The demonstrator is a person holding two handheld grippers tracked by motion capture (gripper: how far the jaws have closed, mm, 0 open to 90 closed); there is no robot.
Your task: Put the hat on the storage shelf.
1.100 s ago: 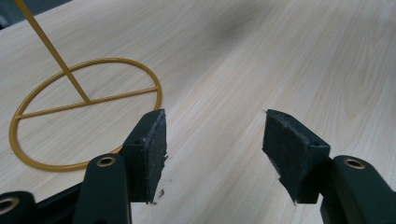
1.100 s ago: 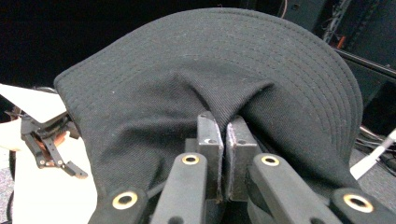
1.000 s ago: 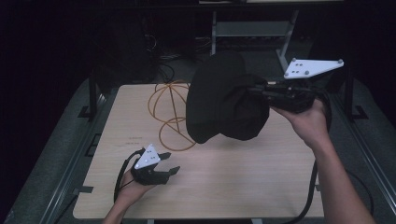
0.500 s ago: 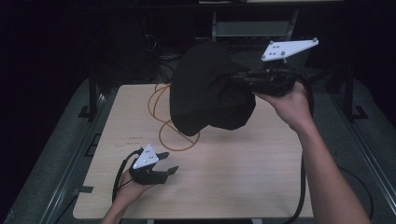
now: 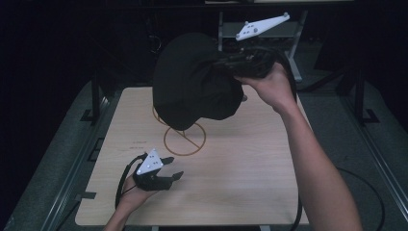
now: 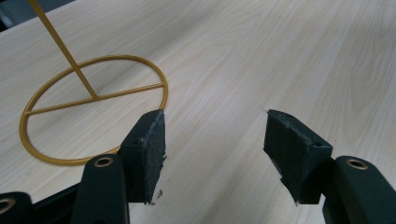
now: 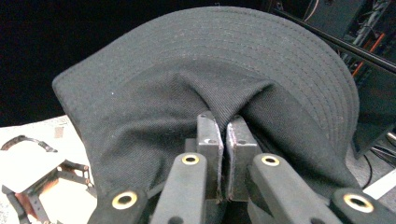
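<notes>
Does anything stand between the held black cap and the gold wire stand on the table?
Nothing visible does. The right gripper holds the black cap in the air above the gold wire stand; the left gripper rests open, off to the side.

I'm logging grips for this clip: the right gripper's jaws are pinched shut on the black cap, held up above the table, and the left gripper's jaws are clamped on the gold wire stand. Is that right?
Not quite. The left gripper holds nothing: in the left gripper view its jaws stand open over bare table, with the gold wire stand lying beyond them. The rest holds: the right gripper is pinched shut on the black cap, held up above the table.
</notes>
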